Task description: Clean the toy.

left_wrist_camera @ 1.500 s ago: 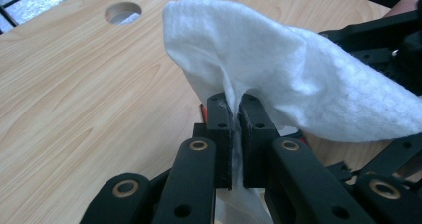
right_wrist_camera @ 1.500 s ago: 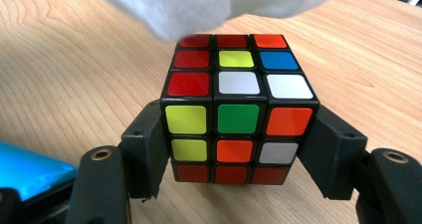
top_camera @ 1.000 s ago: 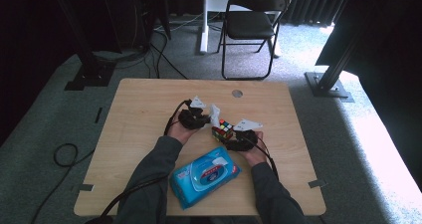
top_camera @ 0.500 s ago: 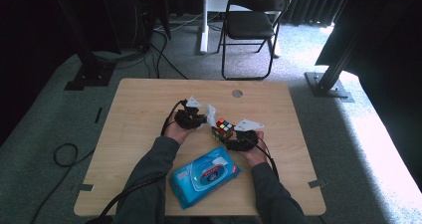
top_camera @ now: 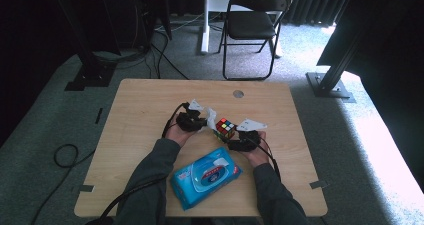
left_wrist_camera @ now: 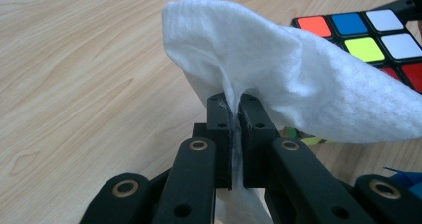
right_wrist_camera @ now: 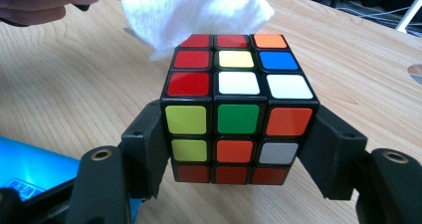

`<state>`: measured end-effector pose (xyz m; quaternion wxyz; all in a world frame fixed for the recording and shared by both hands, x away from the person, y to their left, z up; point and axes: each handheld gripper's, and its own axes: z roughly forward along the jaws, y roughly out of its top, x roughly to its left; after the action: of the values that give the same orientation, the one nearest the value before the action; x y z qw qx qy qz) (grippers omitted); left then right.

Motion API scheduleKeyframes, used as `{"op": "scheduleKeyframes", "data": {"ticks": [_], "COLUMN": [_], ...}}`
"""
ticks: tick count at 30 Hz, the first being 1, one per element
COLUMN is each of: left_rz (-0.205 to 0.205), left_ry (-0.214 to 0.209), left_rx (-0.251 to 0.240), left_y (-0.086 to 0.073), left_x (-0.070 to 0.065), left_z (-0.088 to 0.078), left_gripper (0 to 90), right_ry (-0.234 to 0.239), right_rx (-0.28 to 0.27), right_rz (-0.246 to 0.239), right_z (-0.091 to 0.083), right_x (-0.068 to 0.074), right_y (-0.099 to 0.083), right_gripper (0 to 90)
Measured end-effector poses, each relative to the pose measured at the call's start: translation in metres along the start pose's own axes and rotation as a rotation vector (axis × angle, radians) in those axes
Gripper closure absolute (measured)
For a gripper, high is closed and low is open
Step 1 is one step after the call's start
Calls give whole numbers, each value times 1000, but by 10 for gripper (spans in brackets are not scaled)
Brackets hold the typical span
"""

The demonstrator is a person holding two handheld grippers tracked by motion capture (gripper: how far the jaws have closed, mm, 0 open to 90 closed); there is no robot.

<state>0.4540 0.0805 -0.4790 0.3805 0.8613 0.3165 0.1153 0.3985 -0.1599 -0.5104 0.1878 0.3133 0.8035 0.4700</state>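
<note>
A scrambled puzzle cube (right_wrist_camera: 238, 114) (top_camera: 225, 128) is clamped between the black jaws of my right gripper (right_wrist_camera: 239, 149) (top_camera: 234, 141), which is shut on its two sides just above the table. My left gripper (left_wrist_camera: 232, 115) (top_camera: 204, 121) is shut on a white wipe (left_wrist_camera: 293, 79) (top_camera: 211, 118). The wipe drapes forward from the pinched jaws and hangs over the far top edge of the cube (left_wrist_camera: 378, 40). In the right gripper view the wipe (right_wrist_camera: 194, 10) sits behind the cube's top face, with a hand at the upper left.
A blue pack of wet wipes (top_camera: 206, 176) (right_wrist_camera: 30, 169) lies on the wooden table (top_camera: 140, 110) near the front edge, between the person's forearms. A round cable hole (top_camera: 238, 93) is at the table's back. A folding chair (top_camera: 252, 25) stands beyond the table.
The left gripper with the wipe has shifted slightly toward the cube. The right gripper and the cube have stayed in place.
</note>
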Motion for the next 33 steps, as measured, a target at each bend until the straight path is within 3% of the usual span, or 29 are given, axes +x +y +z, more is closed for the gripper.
{"op": "scheduleKeyframes", "data": {"ticks": [16, 33], "left_rz": [50, 114], "left_ry": [-42, -19], "left_rx": [-6, 100], "left_y": [8, -3], "left_x": [-12, -21], "left_z": [-3, 19], "left_gripper": [853, 853], "right_ry": [-2, -13], "right_rx": [2, -26], "right_rz": [-2, 2], "right_z": [0, -4], "right_x": [-1, -1], "right_y": [0, 2], "right_gripper": [344, 344]}}
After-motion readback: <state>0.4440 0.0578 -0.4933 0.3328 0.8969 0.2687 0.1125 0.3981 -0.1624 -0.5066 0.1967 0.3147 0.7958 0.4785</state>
